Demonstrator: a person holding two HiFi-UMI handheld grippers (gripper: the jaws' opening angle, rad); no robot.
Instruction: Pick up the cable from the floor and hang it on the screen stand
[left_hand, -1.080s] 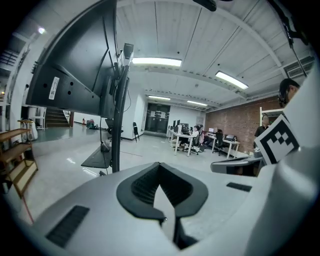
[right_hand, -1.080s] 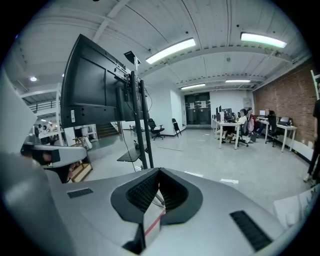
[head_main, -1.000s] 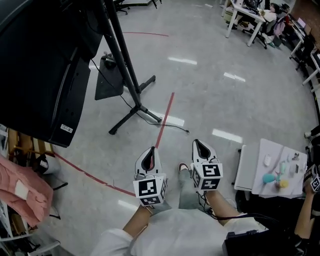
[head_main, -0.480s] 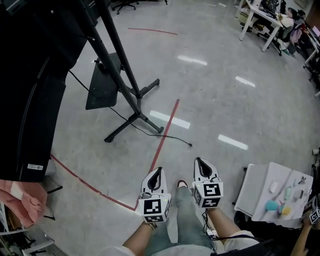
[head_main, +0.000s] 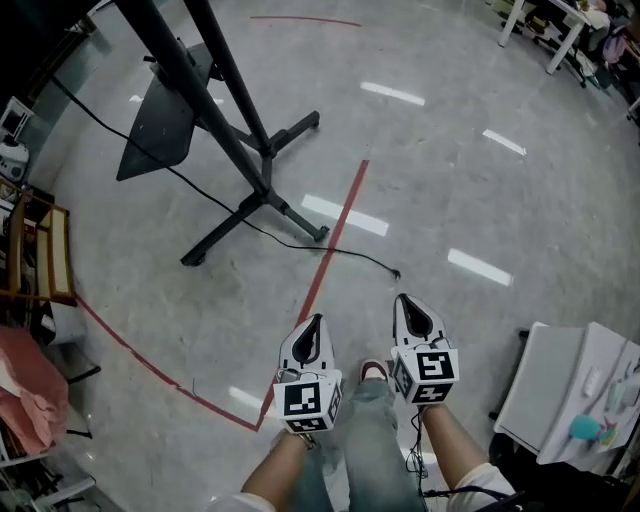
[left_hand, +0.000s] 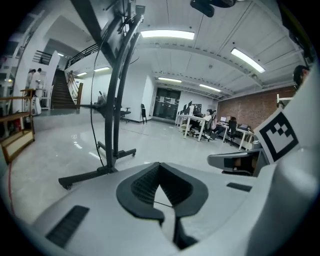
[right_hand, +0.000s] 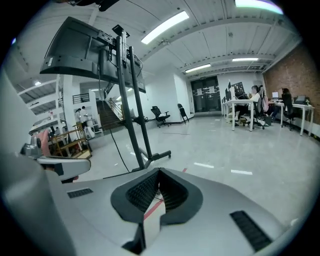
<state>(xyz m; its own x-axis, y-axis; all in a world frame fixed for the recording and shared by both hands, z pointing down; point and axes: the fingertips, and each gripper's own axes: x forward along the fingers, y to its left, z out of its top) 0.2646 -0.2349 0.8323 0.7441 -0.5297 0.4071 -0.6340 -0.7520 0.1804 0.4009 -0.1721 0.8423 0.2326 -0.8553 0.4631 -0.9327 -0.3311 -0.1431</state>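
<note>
Head view: the person stands over the grey floor (head_main: 500, 210) with both tongs held out in front. The left tongs (head_main: 313, 325) and right tongs (head_main: 408, 305) sit side by side, both shut tight with nothing in them. The thin black cable (head_main: 372, 259) lies on the floor, its loose end just ahead of the right tongs. It crosses the red tape line (head_main: 333, 240) and runs back toward the foot of the screen stand (head_main: 268, 185).
</note>
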